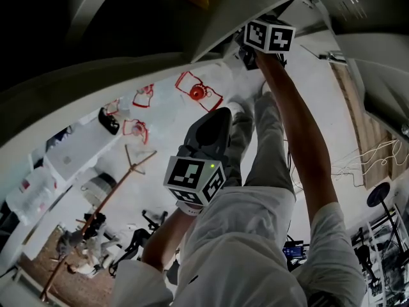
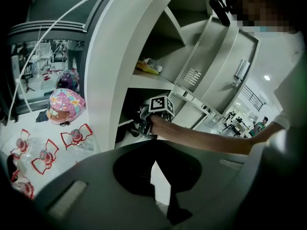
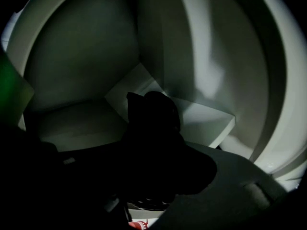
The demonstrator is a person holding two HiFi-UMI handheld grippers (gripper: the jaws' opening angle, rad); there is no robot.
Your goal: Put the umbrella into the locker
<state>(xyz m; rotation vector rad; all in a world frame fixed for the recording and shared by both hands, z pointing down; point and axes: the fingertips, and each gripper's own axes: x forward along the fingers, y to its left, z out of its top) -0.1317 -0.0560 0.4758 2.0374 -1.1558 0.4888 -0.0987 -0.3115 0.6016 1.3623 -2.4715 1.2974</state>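
My right gripper (image 1: 250,55) reaches into an open compartment of the white locker (image 1: 238,13). In the right gripper view it (image 3: 154,163) is shut on a black folded umbrella (image 3: 152,115), whose end points at the compartment's back corner (image 3: 139,66). The left gripper view shows that gripper (image 2: 146,123) at the mouth of a lower compartment, with its marker cube (image 2: 161,105) on top. My left gripper (image 1: 211,130) hangs lower and nearer to me, apart from the locker. Its jaws (image 2: 154,169) are shut with nothing between them.
A yellow packet (image 2: 148,67) lies on the locker shelf above the compartment. The locker door (image 2: 225,66) stands swung open to the right. On the white floor lie bottles inside red outlines (image 2: 74,138) and a pink helmet (image 2: 64,107). A wooden coat stand (image 1: 108,197) is at lower left.
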